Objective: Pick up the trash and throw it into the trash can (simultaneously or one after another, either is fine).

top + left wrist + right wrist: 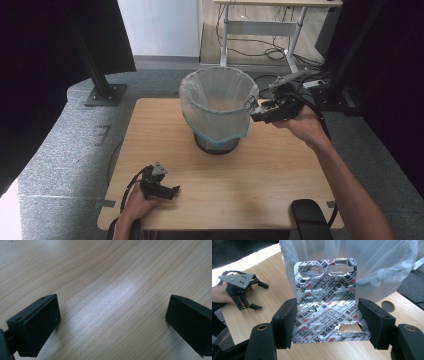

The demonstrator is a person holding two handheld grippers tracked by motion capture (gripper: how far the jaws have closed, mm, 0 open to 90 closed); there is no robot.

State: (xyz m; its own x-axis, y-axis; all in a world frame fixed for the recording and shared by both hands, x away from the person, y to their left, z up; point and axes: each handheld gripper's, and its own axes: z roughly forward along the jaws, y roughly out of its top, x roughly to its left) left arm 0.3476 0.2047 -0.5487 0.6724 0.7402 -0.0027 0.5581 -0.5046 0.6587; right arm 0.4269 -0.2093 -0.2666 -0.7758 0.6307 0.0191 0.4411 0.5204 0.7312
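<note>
A silver pill blister pack point(327, 302) with red and black print and torn-open cells stands between the jaws of my right gripper point(327, 317), which is shut on its two side edges. In the high view the right gripper point(259, 111) is held above the table, just right of the rim of a bin point(218, 107) lined with a clear bag, and the blister pack point(250, 103) shows as a small glint at its tip. My left gripper point(172, 190) rests low near the front left of the wooden table point(270, 165), open, with bare wood between its jaws point(112, 322).
The bin stands at the middle back of the table. A black chair arm point(310, 217) sits at the front right edge. Behind the table are a desk frame point(260, 27) and floor cables. Grey padded floor surrounds the table.
</note>
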